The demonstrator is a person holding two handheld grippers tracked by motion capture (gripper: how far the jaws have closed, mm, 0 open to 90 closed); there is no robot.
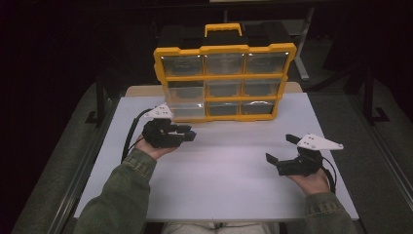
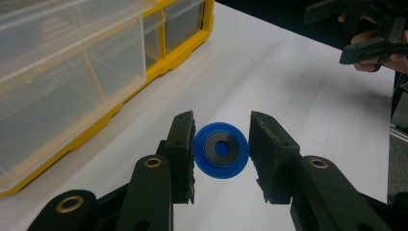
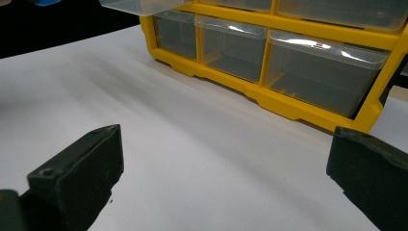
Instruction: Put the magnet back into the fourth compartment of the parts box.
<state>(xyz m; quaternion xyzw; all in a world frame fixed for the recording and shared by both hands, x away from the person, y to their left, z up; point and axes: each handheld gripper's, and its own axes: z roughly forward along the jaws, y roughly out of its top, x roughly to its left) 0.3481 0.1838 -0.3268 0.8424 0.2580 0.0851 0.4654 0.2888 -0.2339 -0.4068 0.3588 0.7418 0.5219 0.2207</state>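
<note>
A small blue disc with a dark ring at its centre sits face-on between the jaws of my left gripper, which is shut on its edges. In the high view that left gripper hovers just in front of the organizer's lower-left corner. The yellow organizer with clear drawers stands upright at the back of the table. Its lower-left drawer is pulled out. My right gripper rests low at the right of the table, jaws wide open with nothing between them.
The white table top stretches between both hands. The organizer's yellow frame and clear drawers lie ahead of the right gripper. The right gripper and its hand appear far off in the left gripper view. Dark floor surrounds the table.
</note>
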